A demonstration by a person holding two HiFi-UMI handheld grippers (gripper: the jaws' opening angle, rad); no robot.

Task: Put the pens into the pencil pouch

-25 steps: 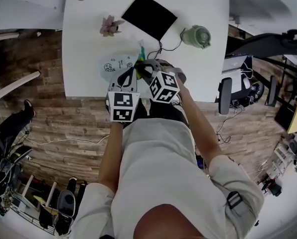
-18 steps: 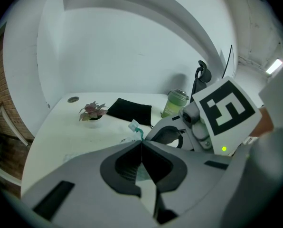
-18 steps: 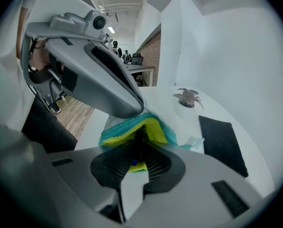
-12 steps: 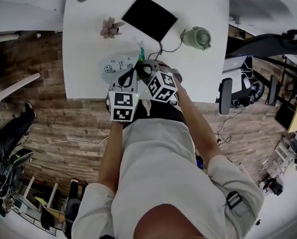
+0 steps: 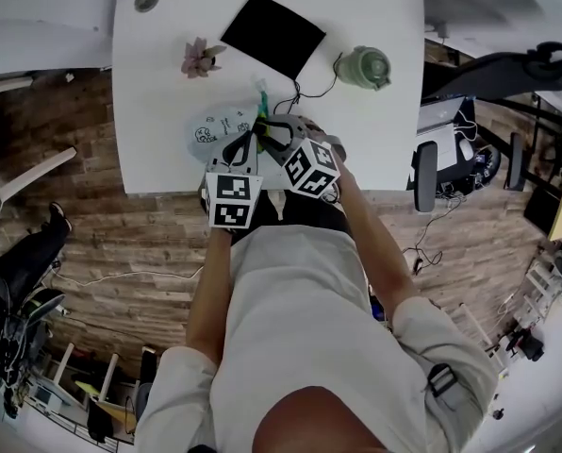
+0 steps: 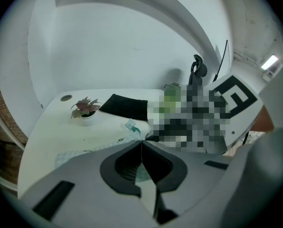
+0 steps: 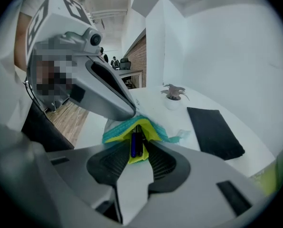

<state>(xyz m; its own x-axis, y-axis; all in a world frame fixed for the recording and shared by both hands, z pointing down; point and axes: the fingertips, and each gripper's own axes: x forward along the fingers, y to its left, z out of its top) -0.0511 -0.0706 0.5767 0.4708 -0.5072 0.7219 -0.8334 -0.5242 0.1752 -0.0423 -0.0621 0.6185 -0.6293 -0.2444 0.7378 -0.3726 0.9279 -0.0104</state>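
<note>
Both grippers are down at the pencil pouch [image 7: 114,132] on the white table [image 5: 158,83]. The right gripper [image 7: 137,140] jaws have just been opening and sit loose around the pens [image 7: 136,145], which poke into the pouch's yellow mouth. The left gripper [image 6: 141,142] jaws are pinched tight on the pouch rim

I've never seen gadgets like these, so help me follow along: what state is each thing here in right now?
pencil pouch: mouth held open.
pen: in the pouch's mouth, between the right jaws.
left gripper: shut on the pouch's edge.
right gripper: jaws have just been opening, now apart around the pen.
green bottle: upright, lid on.
potted plant: upright.
</note>
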